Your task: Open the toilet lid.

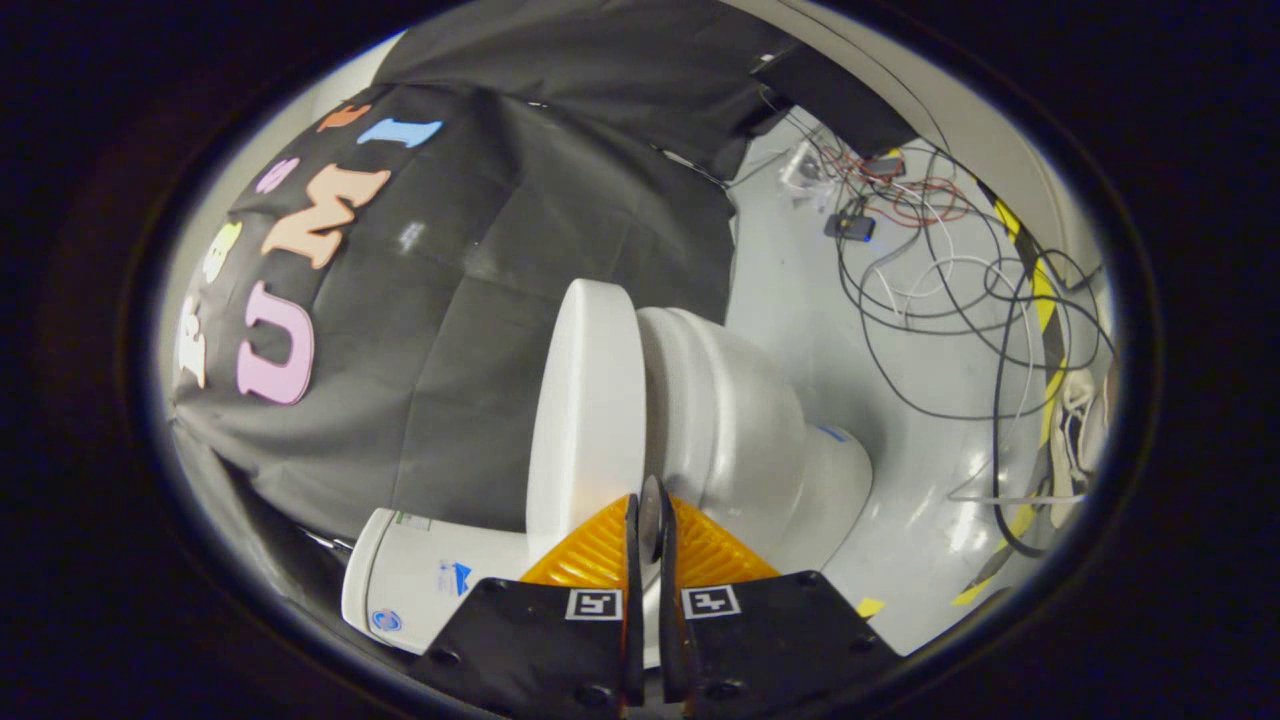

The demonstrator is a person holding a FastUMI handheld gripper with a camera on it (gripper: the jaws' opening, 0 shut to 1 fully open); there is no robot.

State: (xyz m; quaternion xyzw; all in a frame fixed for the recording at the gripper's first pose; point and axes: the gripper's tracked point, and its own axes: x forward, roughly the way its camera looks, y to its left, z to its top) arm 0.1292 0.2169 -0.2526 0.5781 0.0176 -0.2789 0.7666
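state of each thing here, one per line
toilet lid: lifted off the bowl, its edge pinched between the fingers
gripper: shut on the toilet lid
toilet bowl: uncovered, lid swung away from it
cables: loose and tangled on the floor

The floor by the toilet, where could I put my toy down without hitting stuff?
Bare floor lies between the toilet bowl and the tangled cables. Farther out, by the striped tape, wires crowd it. The gripper pinches the raised lid edge.
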